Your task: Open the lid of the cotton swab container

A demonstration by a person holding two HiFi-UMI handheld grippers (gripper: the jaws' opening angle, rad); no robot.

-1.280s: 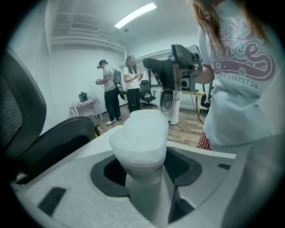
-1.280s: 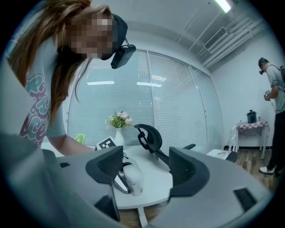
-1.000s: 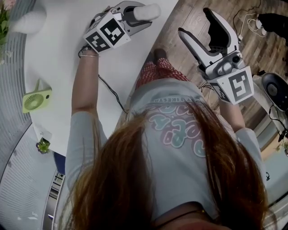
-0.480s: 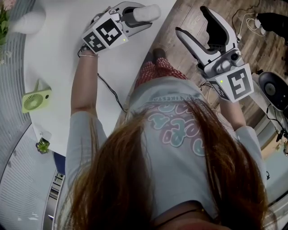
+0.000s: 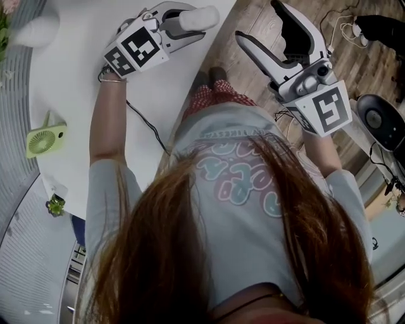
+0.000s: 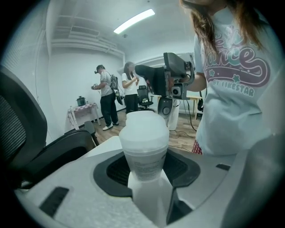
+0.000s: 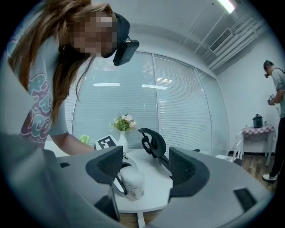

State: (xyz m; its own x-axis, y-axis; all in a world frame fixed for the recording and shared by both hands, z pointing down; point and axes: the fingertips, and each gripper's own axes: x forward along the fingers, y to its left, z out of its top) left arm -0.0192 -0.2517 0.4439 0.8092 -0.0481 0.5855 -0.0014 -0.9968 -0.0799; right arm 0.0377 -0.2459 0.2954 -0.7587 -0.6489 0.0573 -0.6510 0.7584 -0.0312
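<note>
The cotton swab container [image 5: 199, 17] is a small frosted white tub with a printed label and its domed lid on. My left gripper [image 5: 185, 21] is shut on its body over the white table's [image 5: 76, 82] edge. In the left gripper view the container [image 6: 144, 138] fills the gap between the left gripper's [image 6: 147, 171] dark pads, lid end pointing away. My right gripper [image 5: 259, 25] hangs open and empty off the table, to the container's right. The right gripper view looks between the right gripper's [image 7: 147, 167] spread pads at the container [image 7: 132, 180], a short way ahead.
A green hand fan [image 5: 43, 140], a small plant [image 5: 56, 204], a cable [image 5: 147, 125] and a white vase [image 5: 35, 28] lie on the table. A black office chair [image 7: 153, 143] stands behind it. Two people [image 6: 107, 95] stand far back. Cables and gear [image 5: 380, 120] lie on the wooden floor.
My left gripper has lifted the container a little, toward the upper left in the head view. The right gripper stays open and has hardly moved.
</note>
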